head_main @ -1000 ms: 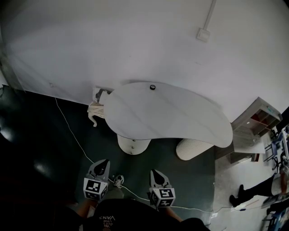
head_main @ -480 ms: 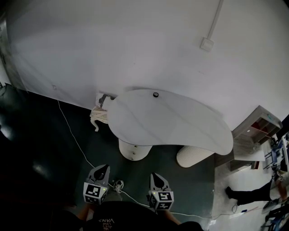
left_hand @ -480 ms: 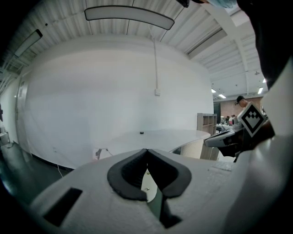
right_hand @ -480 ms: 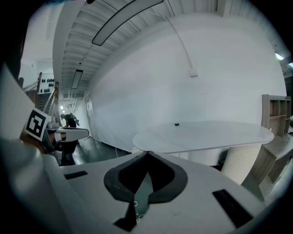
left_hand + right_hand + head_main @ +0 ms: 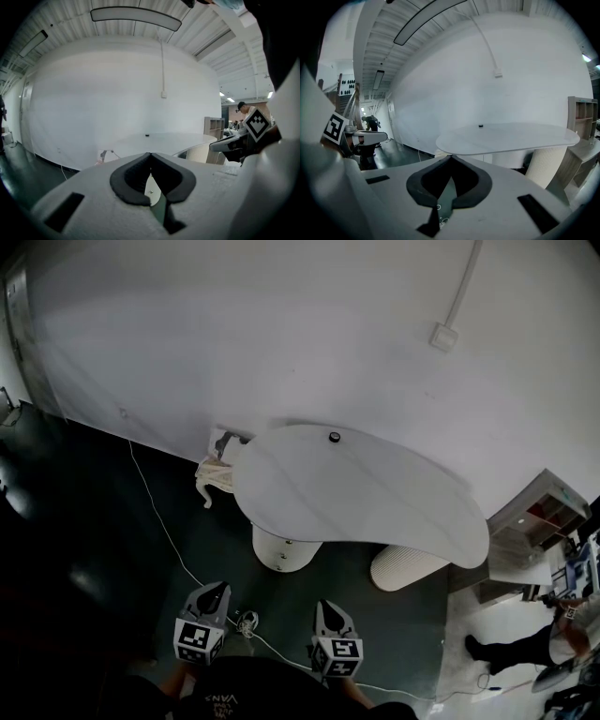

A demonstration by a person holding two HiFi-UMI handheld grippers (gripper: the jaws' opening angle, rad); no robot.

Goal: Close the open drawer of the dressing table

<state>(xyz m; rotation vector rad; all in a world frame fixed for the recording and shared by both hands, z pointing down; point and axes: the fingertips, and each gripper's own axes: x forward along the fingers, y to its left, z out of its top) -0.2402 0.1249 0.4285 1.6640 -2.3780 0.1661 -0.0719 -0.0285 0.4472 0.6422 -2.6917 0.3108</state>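
The white dressing table (image 5: 361, 493) has a curved top and stands against the wall, well ahead of both grippers. Under its left end is a round pedestal (image 5: 283, 551) with small knobs; I cannot tell from here whether a drawer sticks out. A ribbed white cylinder (image 5: 405, 568) holds up the right end. My left gripper (image 5: 214, 591) and right gripper (image 5: 327, 609) hover side by side over the dark floor, both shut and holding nothing. The tabletop (image 5: 173, 139) lies beyond the left gripper (image 5: 150, 153), and the same tabletop (image 5: 511, 136) lies beyond the right gripper (image 5: 451, 157).
A white cable (image 5: 159, 521) runs across the dark floor to a plug (image 5: 246, 622) between the grippers. A cream ornate piece (image 5: 214, 474) and a wall socket (image 5: 225, 439) sit left of the table. A shelf unit (image 5: 544, 512) and a person (image 5: 525, 643) are at the right.
The head view has tipped up slightly, so the table sits lower and a little to the right in the picture. Both grippers stay where they were, shut. The person at the right has shifted.
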